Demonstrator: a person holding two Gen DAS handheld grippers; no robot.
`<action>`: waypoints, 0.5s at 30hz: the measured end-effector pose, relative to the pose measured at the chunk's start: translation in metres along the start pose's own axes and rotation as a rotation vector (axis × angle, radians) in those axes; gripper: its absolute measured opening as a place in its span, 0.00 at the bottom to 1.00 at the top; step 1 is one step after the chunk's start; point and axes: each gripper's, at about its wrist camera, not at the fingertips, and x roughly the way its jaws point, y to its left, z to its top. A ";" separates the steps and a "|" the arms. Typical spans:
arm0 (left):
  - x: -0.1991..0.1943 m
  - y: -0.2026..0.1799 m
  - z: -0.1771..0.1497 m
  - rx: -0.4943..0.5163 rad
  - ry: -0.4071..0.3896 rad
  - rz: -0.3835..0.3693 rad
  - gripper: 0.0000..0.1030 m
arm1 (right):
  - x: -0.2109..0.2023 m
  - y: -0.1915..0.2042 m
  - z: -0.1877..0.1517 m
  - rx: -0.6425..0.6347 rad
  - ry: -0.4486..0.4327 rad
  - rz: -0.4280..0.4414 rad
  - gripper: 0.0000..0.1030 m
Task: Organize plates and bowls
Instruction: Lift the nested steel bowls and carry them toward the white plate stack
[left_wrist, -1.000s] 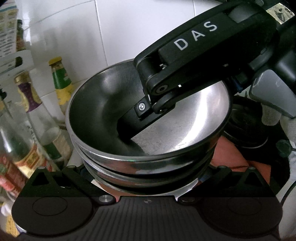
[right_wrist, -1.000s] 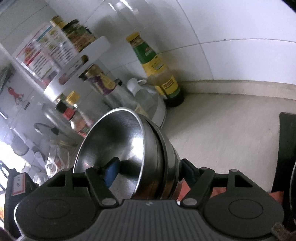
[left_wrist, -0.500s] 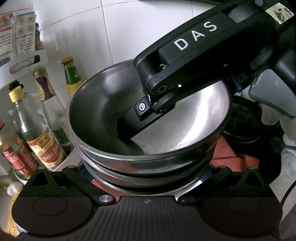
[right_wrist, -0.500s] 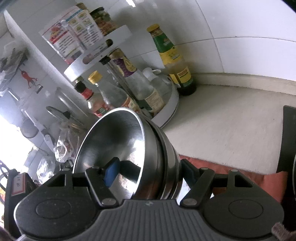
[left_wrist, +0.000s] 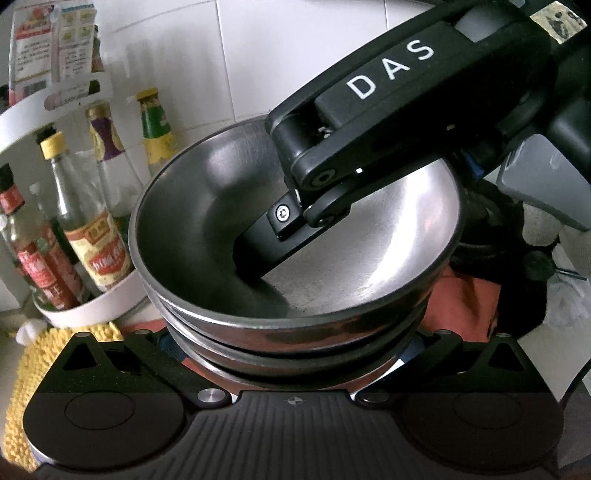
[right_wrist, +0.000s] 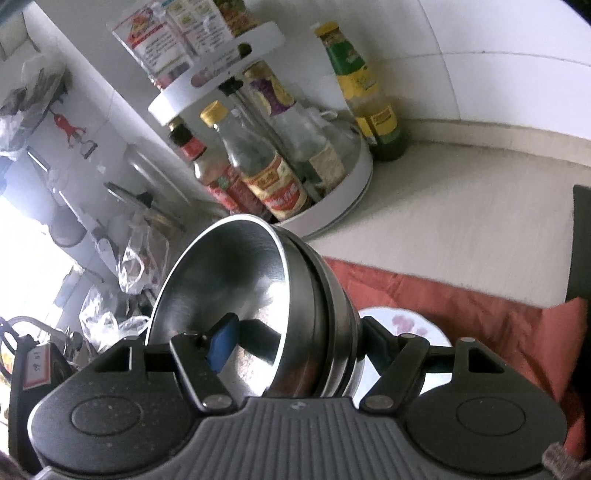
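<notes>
A stack of nested steel bowls (left_wrist: 369, 273) fills the left wrist view and shows tilted on edge in the right wrist view (right_wrist: 295, 306). My right gripper (right_wrist: 295, 332) is shut on the stack's wall, one finger with a blue pad (right_wrist: 221, 343) inside the top bowl, the other outside. In the left wrist view that gripper (left_wrist: 258, 254) reaches down into the bowl. My left gripper's fingers spread wide on either side of the stack's base, their tips hidden. A white plate with a pink pattern (right_wrist: 406, 325) lies below on a red cloth (right_wrist: 461, 306).
A white two-tier turntable rack (right_wrist: 343, 192) of sauce bottles stands by the tiled wall, with a green-labelled bottle (right_wrist: 369, 96) beside it. A yellow mat (left_wrist: 33, 369) lies at the left. Beige counter (right_wrist: 480, 206) runs to the right. Plastic bags (right_wrist: 129, 258) clutter the far left.
Both grippers and the bowl stack have moved back from the wall and the bottle rack. The red cloth and the plate have come into the right wrist view.
</notes>
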 end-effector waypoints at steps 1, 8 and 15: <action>0.000 0.001 -0.001 0.000 0.003 -0.002 1.00 | 0.000 0.001 -0.002 0.000 0.004 -0.001 0.65; 0.002 0.010 -0.007 0.012 0.031 -0.023 1.00 | 0.003 0.004 -0.017 0.026 0.020 0.001 0.65; -0.002 0.014 -0.021 0.030 0.063 -0.056 1.00 | 0.007 0.010 -0.032 0.071 0.024 -0.013 0.65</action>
